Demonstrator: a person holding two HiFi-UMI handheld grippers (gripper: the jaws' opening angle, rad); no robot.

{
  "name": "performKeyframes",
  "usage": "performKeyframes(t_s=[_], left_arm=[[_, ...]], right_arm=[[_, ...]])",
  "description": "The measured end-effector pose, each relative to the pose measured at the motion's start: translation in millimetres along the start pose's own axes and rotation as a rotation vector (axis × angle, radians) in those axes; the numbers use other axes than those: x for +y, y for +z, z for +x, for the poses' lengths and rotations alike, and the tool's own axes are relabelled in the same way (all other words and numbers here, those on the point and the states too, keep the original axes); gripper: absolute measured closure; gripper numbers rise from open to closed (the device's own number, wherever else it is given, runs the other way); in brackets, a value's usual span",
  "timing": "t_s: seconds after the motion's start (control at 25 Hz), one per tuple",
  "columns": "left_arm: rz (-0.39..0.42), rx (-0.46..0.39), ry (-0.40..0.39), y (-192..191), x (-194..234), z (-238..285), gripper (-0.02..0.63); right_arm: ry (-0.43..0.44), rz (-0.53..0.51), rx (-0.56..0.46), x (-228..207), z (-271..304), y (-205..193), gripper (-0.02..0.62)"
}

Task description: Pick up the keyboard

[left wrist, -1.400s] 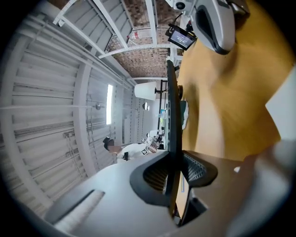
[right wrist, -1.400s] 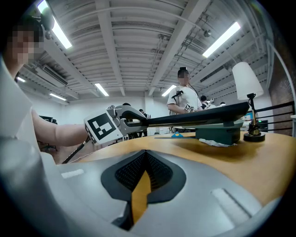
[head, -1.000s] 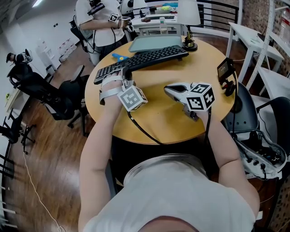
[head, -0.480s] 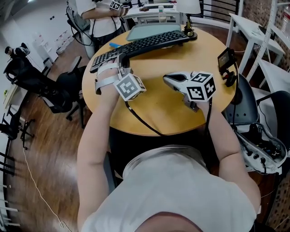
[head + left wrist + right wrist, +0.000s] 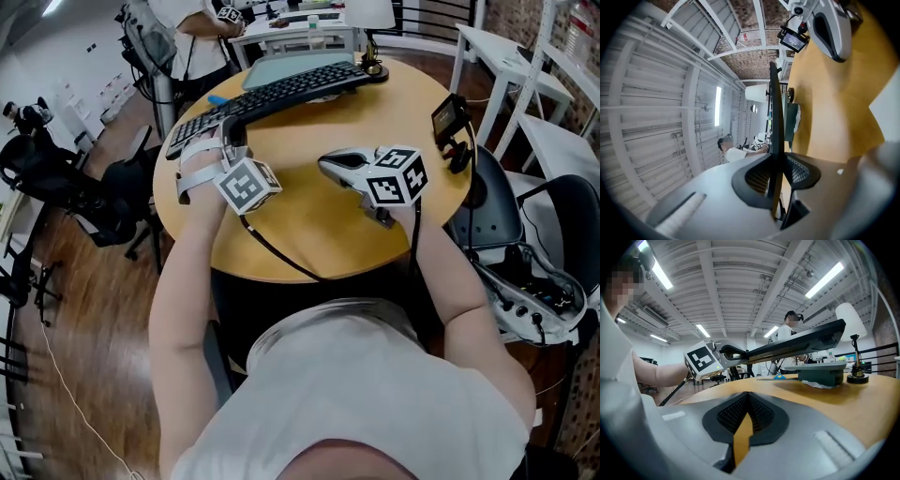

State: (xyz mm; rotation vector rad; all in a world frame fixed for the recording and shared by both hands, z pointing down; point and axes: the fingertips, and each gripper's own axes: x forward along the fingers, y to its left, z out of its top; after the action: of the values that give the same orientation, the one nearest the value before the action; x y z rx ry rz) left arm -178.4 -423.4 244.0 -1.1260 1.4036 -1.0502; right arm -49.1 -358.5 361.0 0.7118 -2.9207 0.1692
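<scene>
The long black computer keyboard [image 5: 272, 98] lies slantwise over the far half of the round wooden table [image 5: 309, 225], and its near-left end is taken by the left tool [image 5: 232, 129]. In the left gripper view the jaws are clamped on the keyboard's thin edge, which runs straight out between the pads. In the right gripper view the keyboard appears clear of the table top, sloping upward away from the left tool, so the step in hand is judged to be the lift itself, with the grasp already made. The right tool [image 5: 328, 161] rests low over the middle of the table, well apart from the keyboard. Its jaws are closed tip to tip on nothing, with only bare wood showing through the slit below. The far end of the keyboard hangs near the base of a white-shaded desk lamp [image 5: 373, 67] and beside a flat grey-green pad [image 5: 291, 67]. The next move calls for a firm, unchanged clamp and a steady, level raise, since one tool carries a long body from one end. Sag or twist at the free end is the likely fault.
</scene>
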Motion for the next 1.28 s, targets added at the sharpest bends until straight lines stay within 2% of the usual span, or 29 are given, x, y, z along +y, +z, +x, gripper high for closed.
performKeyframes(t_s=[1.28], left_arm=[[-0.026,-0.008,0.013,2.9,2.3,4.5,0.412]], right_arm=[[0.004,0.004,0.006,-1.7,-0.2,1.3,0.594]])
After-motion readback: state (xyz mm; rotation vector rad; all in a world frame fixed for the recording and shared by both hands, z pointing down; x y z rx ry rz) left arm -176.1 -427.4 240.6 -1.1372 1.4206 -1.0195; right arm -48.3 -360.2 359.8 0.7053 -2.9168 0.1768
